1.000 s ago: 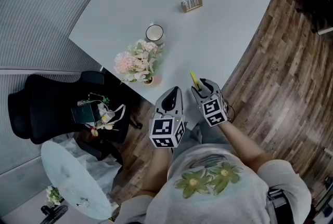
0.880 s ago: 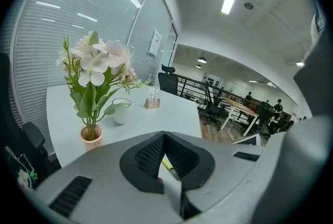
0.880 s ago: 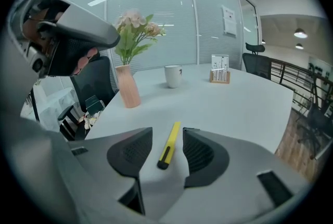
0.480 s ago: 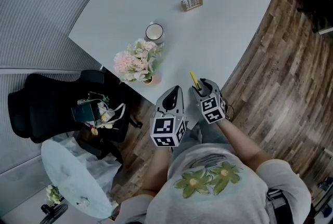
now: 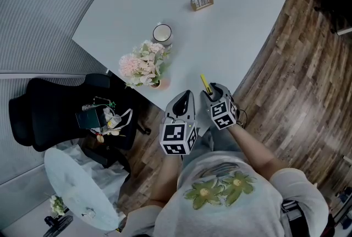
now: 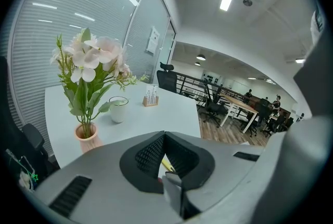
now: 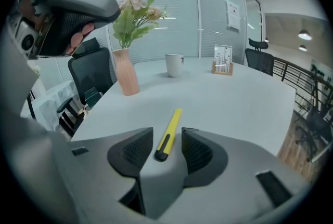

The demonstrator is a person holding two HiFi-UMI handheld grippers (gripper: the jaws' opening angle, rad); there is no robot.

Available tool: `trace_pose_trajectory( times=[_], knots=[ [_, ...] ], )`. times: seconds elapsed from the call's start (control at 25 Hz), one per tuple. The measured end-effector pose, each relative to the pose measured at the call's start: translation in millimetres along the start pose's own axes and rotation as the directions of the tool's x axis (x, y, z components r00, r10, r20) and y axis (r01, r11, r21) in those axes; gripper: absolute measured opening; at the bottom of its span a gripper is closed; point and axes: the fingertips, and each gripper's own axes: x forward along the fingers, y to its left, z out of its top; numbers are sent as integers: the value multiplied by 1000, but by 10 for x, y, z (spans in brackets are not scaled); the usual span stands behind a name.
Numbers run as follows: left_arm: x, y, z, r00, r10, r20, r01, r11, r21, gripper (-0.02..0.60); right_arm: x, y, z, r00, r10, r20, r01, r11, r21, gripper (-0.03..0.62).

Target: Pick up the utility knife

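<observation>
1. White, curved table (image 5: 236, 38) stands in an office, over a wood-plank floor (image 5: 300, 76) and beside a ribbed glass wall (image 7: 156, 15).
2. Pink vase (image 5: 157, 84) stands near the table's left edge. It holds a bunch of pale pink and white flowers (image 5: 143, 64) with green leaves.
3. White mug (image 5: 163, 34) stands just behind the flowers. What is inside it cannot be made out.
4. Small wooden card holder (image 5: 202, 4) sits further back, well apart from the mug, with white printed cards standing upright in it.
5. Yellow utility knife (image 7: 169, 132) with a black slider lies flat on the table near its front edge.
6. Right gripper (image 7: 167, 133) sits low at the table edge with its jaws apart. The knife's near end lies between the two ribbed pads (image 7: 197, 153), with a gap on each side, so nothing is clamped.
7. Left gripper (image 6: 164, 135) is held just left of the right one. Its jaw tips meet and nothing is between them; a sliver of the yellow knife shows through the gap below the tips.
8. Black office chair (image 5: 52, 112) stands off the table's left side.
</observation>
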Motion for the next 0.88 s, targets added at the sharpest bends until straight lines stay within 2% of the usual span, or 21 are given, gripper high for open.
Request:
trace_pose_trajectory(
  times=[0.48, 0.6, 0.88],
  knots=[
    [17, -86, 17, 1000, -14, -2, 14, 1000, 22, 2, -8, -44, -14, 1000, -8, -10, 8, 999, -39, 133],
    [-2, -66, 1, 1000, -10, -3, 10, 1000, 17, 2, -14, -34, -26, 1000, -8, -15, 8, 999, -49, 82],
    [-24, -65, 9, 1000, -5, 1, 5, 1000, 19, 2, -17, -32, -20, 1000, 3, -16, -4, 998, -57, 74]
  ],
)
